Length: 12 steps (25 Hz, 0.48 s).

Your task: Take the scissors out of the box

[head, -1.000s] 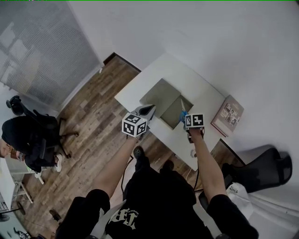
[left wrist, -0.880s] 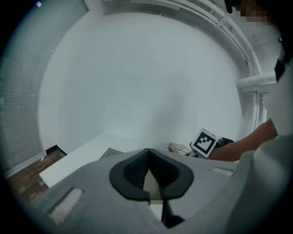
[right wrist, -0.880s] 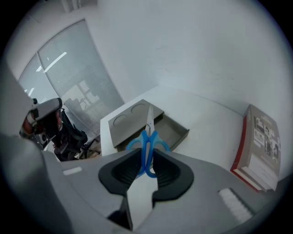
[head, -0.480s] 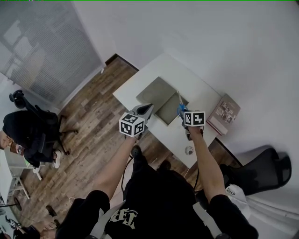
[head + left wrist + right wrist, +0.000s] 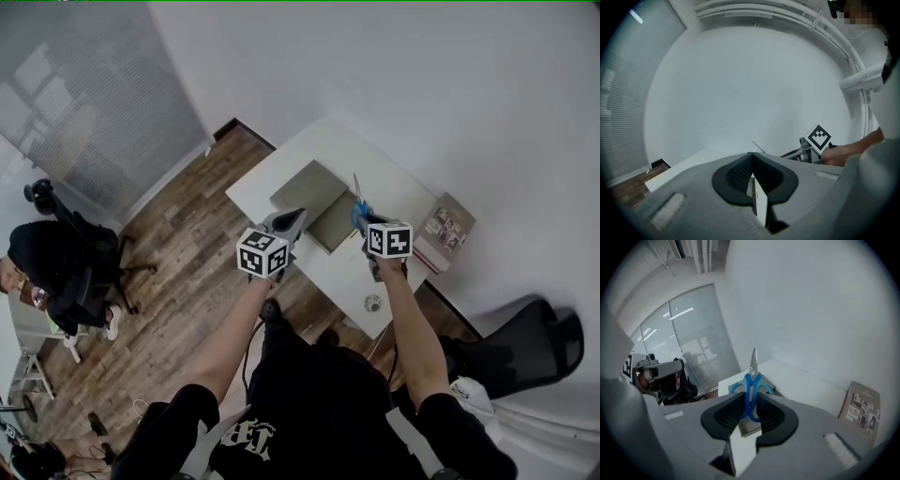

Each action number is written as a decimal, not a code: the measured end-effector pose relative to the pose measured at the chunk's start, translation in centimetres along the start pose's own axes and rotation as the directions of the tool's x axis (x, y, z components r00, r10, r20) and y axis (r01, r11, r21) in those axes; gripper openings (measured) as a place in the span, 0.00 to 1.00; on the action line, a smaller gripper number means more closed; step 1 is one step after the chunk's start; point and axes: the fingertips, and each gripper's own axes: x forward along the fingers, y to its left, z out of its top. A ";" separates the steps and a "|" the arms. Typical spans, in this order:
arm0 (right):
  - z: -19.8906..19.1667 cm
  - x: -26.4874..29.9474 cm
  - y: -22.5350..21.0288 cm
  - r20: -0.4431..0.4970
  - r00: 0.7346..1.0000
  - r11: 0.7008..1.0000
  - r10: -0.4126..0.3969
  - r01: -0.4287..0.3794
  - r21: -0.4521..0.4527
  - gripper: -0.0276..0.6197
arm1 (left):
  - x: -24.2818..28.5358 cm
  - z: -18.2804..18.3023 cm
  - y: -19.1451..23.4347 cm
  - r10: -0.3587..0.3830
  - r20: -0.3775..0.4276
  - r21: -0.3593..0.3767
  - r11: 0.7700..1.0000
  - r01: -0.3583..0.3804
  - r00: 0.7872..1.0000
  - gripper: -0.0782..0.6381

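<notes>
Item: scissors (image 5: 357, 200), blue handles pinched in my right gripper (image 5: 361, 219), blades pointing up. Over the last second I have lifted them from the mouth of the box (image 5: 302, 187), and they now hang above its near edge, over the table (image 5: 384, 169). Left gripper (image 5: 297, 218): jaws closed on nothing, raised a little, beside the box. Status, as I judge it: extraction nearly complete, and only setting the scissors down outside the box remains.

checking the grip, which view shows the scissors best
The right gripper view: the scissors sit central, blue handles clamped in the right gripper. The head view shows them small; the left gripper view, only a blade tip.
</notes>
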 end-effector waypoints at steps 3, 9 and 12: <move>1.0 -0.8 0.6 0.042 0.999 1.000 0.012 -0.011 -0.013 0.17 | -0.2 0.7 -0.5 0.012 0.016 0.016 1.000 -0.012 1.000 0.11; 3.1 -3.2 1.4 0.135 0.990 1.000 0.028 -0.028 -0.002 0.17 | -0.5 2.0 -0.9 0.035 0.045 0.018 0.999 -0.036 0.998 0.11; 3.8 -4.3 1.3 0.168 0.986 1.000 0.004 -0.001 -0.020 0.17 | -0.5 2.4 -1.2 0.033 0.055 0.021 0.999 -0.034 0.998 0.11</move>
